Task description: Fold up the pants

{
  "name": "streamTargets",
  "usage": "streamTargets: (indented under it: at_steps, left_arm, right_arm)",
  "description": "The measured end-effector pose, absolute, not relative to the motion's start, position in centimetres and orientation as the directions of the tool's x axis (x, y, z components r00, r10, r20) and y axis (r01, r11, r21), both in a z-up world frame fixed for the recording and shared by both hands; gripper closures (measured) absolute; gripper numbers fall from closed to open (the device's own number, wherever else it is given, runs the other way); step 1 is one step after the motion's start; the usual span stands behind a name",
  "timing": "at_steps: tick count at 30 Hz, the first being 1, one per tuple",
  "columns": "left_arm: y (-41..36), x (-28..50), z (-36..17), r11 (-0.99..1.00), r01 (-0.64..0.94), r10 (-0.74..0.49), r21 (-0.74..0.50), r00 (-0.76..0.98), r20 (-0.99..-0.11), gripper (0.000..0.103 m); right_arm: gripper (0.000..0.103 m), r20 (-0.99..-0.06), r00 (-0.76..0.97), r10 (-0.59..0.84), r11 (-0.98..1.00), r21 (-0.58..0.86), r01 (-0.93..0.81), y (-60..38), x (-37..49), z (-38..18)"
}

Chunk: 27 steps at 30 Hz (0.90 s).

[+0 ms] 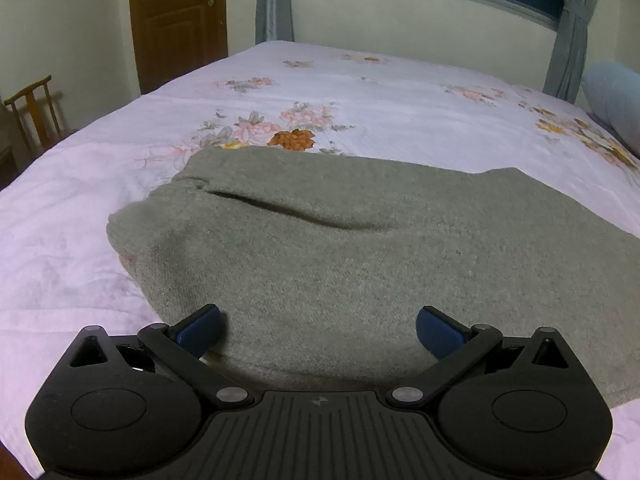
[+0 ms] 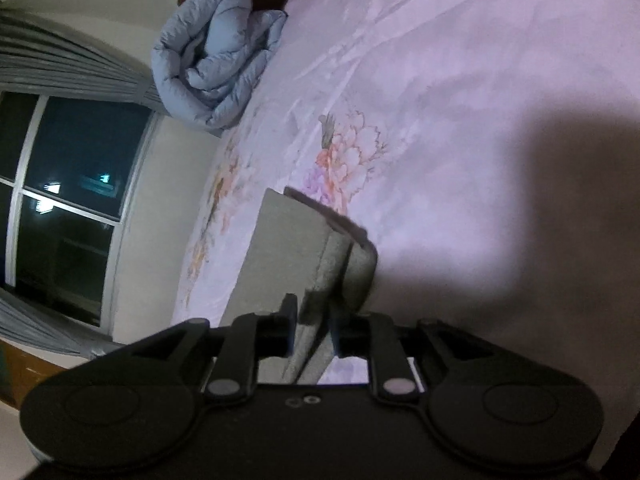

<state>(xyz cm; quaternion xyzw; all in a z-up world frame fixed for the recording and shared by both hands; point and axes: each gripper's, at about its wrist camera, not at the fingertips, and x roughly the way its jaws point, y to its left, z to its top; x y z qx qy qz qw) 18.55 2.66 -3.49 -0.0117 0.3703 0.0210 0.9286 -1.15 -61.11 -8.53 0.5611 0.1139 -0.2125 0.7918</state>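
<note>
Grey-green pants (image 1: 340,248) on a floral bedsheet (image 1: 360,96)

Sheet pale pink with pink-orange blooms; beside it, a light-blue duvet (image 2: 216,56).

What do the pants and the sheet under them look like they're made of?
The pants look like a thick, fuzzy knit or fleece, matte grey-green: the surface is nubbly, and the folded layers clamped in the right gripper show bulky edges. The bed sheet looks like thin woven cloth, possibly cotton, pale with a printed flower pattern and fine creases. The left gripper is open over the pants.
</note>
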Motion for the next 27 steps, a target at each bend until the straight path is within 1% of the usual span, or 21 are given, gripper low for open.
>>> streamTargets:
  at_steps: [1,3,4,7,9,10,11,12,13,14,16,22,27]
  left_arm:
    - [2.7,18.5,-3.5,0.999,-0.048,0.031,-0.006,0.725,-0.688,0.0]
    - [2.7,18.5,-3.5,0.999,-0.045,0.03,-0.004,0.726,-0.687,0.0]
    - [2.7,18.5,-3.5,0.999,-0.043,0.029,-0.003,0.727,-0.686,0.0]
    - [2.7,18.6,-3.6,0.999,-0.044,0.029,-0.004,0.725,-0.688,0.0]
    - [2.6,18.5,-3.5,0.999,-0.042,0.03,0.0,0.725,-0.688,0.0]
    - [2.6,18.4,-3.4,0.999,-0.04,0.029,-0.001,0.726,-0.687,0.0]
    - [2.6,18.2,-3.4,0.999,-0.04,0.028,-0.001,0.727,-0.686,0.0]
    - [2.6,18.1,-3.5,0.999,-0.039,0.027,-0.002,0.728,-0.684,0.0]
    - [2.6,18.0,-3.5,0.999,-0.041,0.029,-0.002,0.73,-0.683,0.0]
    - [2.6,18.0,-3.5,0.999,-0.045,0.03,-0.004,0.731,-0.682,0.0]
    - [2.5,17.9,-3.5,0.999,-0.047,0.035,0.001,0.732,-0.68,0.0]
    - [2.2,17.3,-3.7,0.999,-0.045,0.031,-0.004,0.749,-0.662,0.0]
    - [2.0,16.7,-3.5,0.999,-0.054,0.037,-0.006,0.765,-0.643,0.0]
  right_arm:
    - [0.103,-0.407,0.886,-0.22,0.305,0.834,0.459,-60.6,-1.3,-7.9]
    - [0.103,-0.352,0.906,-0.236,0.338,0.844,0.417,-59.7,-1.8,-6.8]
    - [0.103,-0.351,0.904,-0.243,0.343,0.84,0.419,-59.5,-2.0,-6.6]
    - [0.103,-0.435,0.863,-0.257,0.275,0.823,0.497,-59.9,-2.4,-8.6]
    - [0.103,-0.421,0.873,-0.247,0.259,0.839,0.478,-60.0,-2.7,-9.3]
    - [0.094,-0.411,0.875,-0.255,0.266,0.84,0.472,-59.7,-3.0,-8.9]
    - [0.078,-0.415,0.869,-0.271,0.282,0.828,0.484,-59.3,-3.3,-8.4]
    - [0.071,-0.425,0.86,-0.283,0.296,0.814,0.5,-58.9,-3.7,-8.0]
    - [0.07,-0.424,0.858,-0.291,0.302,0.81,0.503,-58.6,-4.1,-7.8]
    - [0.067,-0.419,0.861,-0.288,0.303,0.813,0.497,-58.5,-4.2,-7.9]
    - [0.066,-0.426,0.862,-0.276,0.301,0.813,0.498,-58.8,-3.8,-8.4]
    - [0.064,-0.383,0.883,-0.273,0.283,0.845,0.454,-59.5,-2.7,-9.1]
    - [0.064,-0.385,0.882,-0.272,0.299,0.837,0.458,-59.6,-2.1,-9.3]
